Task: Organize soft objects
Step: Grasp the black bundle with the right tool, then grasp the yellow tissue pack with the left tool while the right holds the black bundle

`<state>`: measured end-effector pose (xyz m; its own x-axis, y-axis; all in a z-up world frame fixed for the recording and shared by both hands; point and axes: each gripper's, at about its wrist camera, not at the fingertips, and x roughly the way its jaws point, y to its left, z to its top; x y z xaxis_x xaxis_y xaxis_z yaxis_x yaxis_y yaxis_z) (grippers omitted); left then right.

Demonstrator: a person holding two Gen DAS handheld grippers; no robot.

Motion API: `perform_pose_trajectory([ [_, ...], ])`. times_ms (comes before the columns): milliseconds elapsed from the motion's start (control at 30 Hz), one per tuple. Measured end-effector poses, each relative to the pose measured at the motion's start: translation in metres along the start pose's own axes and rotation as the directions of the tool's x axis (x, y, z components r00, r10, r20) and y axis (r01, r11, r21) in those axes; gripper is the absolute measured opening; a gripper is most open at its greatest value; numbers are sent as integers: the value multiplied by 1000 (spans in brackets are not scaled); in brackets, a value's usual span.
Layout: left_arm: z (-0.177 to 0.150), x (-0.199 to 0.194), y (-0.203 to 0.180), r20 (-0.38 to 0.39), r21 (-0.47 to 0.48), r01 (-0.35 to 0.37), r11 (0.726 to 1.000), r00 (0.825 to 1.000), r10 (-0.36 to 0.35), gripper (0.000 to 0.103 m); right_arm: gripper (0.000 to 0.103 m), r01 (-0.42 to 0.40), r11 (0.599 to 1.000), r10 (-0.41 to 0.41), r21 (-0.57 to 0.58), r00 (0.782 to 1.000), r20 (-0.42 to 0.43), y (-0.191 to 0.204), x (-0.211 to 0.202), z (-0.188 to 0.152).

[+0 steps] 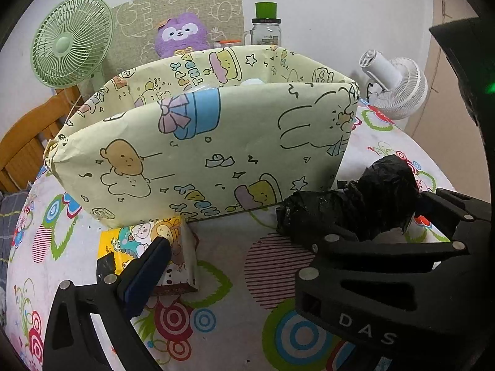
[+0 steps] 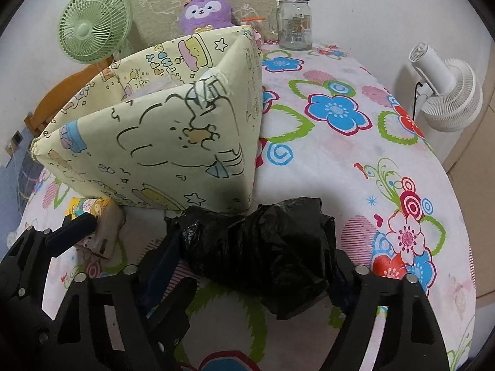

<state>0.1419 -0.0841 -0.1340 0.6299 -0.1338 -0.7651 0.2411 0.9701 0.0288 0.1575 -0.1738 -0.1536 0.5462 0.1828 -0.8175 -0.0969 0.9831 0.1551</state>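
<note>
Right gripper (image 2: 256, 266), lower centre of the right wrist view: jaws set either side of a crumpled black plastic bag (image 2: 263, 247) lying on the floral tablecloth (image 2: 386, 160); whether the pads press it cannot be told. Left gripper (image 1: 161, 247), lower left of the left wrist view: one blue-padded finger (image 1: 148, 269) rests against a small cartoon-printed box (image 1: 176, 247); the opposite finger is hidden, so its grip cannot be told. Just behind both stands a cream cartoon-print bin (image 1: 201, 160). Farther back: purple plush toy (image 1: 182, 34), green fan (image 1: 71, 43), glass jar (image 1: 266, 27), white fan (image 1: 399, 89)
</note>
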Motion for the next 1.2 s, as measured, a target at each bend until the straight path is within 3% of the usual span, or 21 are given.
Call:
perform_pose_trajectory([
  [200, -6, -8, 2, 3, 15, 0, 1000, 1000, 0, 102, 67, -16, 1000, 16, -11, 1000, 2, 10, -8, -4],
  [433, -11, -19, 9, 22, 3, -2, 1000, 1000, 2, 102, 61, -21, 999, 22, -37, 1000, 16, 24, -19, -8],
  [467, -12, -22, 10, 26, -1, -3, 1000, 1000, 3, 102, 57, -23, 999, 24, -44, 1000, 19, 26, -22, -8],
  [500, -13, -24, 11, 28, -6, 0, 1000, 1000, 0, 102, 46, -25, 998, 26, -51, 999, 22, 28, -23, -8],
  [700, -15, -32, 22, 43, -30, 4, 1000, 999, -3, 102, 38, -24, 996, 27, -81, 999, 39, 44, -33, -9],
  [1200, -18, -42, 61, 65, -121, -38, 992, 997, 46, 103, 31, -7, 998, 11, -55, 997, 76, 54, -41, -5],
])
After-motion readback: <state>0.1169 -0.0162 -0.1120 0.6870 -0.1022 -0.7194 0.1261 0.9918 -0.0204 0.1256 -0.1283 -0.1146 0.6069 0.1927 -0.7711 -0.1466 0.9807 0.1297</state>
